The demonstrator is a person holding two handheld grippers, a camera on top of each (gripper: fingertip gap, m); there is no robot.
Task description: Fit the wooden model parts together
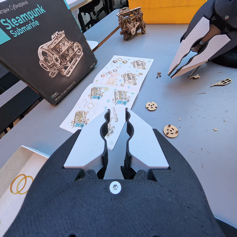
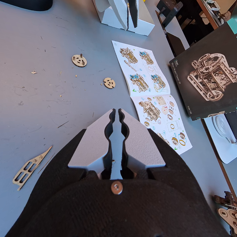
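Beside the open instruction booklet (image 2: 147, 82) on the table (image 2: 38, 109) lie two wooden discs: one (image 2: 79, 60) already carries three pegs, the slotted one (image 2: 109, 83) lies unjoined. Left gripper (image 1: 117, 110) spread, empty; right gripper (image 2: 116, 110) nearly closed, empty. Joining remains.

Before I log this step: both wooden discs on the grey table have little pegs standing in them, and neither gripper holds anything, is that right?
Not quite: only one wooden disc carries upright pegs; the other disc has bare slots, as the right wrist view shows. Both lie on the grey table, and neither gripper holds anything.
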